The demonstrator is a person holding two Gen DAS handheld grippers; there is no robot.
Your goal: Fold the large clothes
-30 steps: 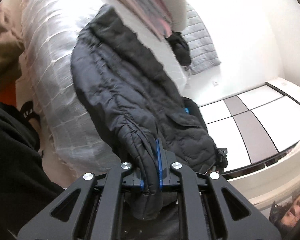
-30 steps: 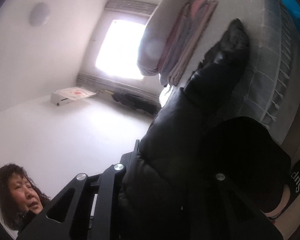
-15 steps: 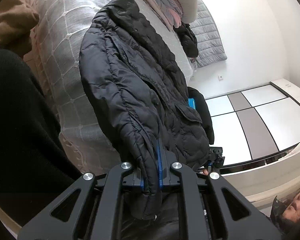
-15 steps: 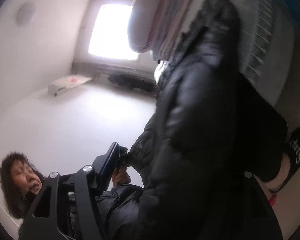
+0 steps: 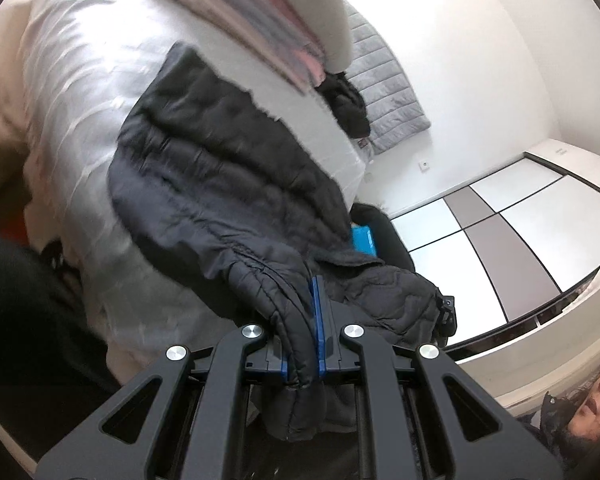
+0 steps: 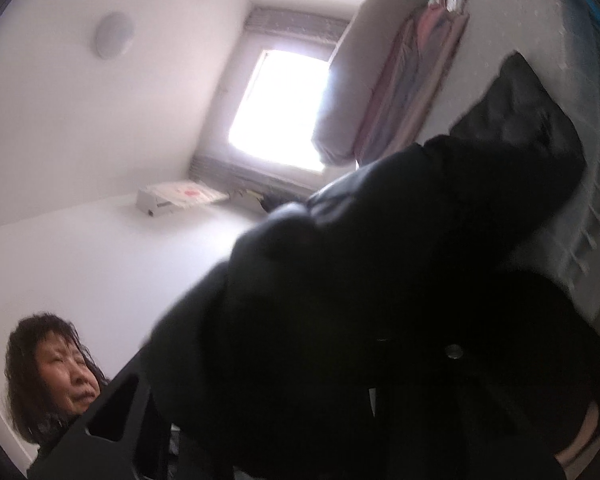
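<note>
A black quilted jacket (image 5: 220, 184) lies partly on the bed (image 5: 80, 92) and hangs off its edge. My left gripper (image 5: 308, 344) is shut on a fold of the jacket's edge, with blue pads on either side of the cloth. In the right wrist view the jacket (image 6: 380, 280) covers my right gripper, so its fingers are hidden. The far end of the jacket (image 6: 520, 112) rests on the bed cover.
Folded pink and grey bedding with a pillow (image 5: 268, 20) is stacked at the head of the bed, also visible in the right wrist view (image 6: 388, 80). A small dark garment (image 5: 348, 104) lies beside it. A wardrobe with sliding doors (image 5: 500, 232) stands beyond. A person (image 6: 60, 372) is close behind.
The left wrist view has swung back away from the bed, and the jacket has shifted with it. In the right wrist view the jacket now bulges over the gripper and hides it.
</note>
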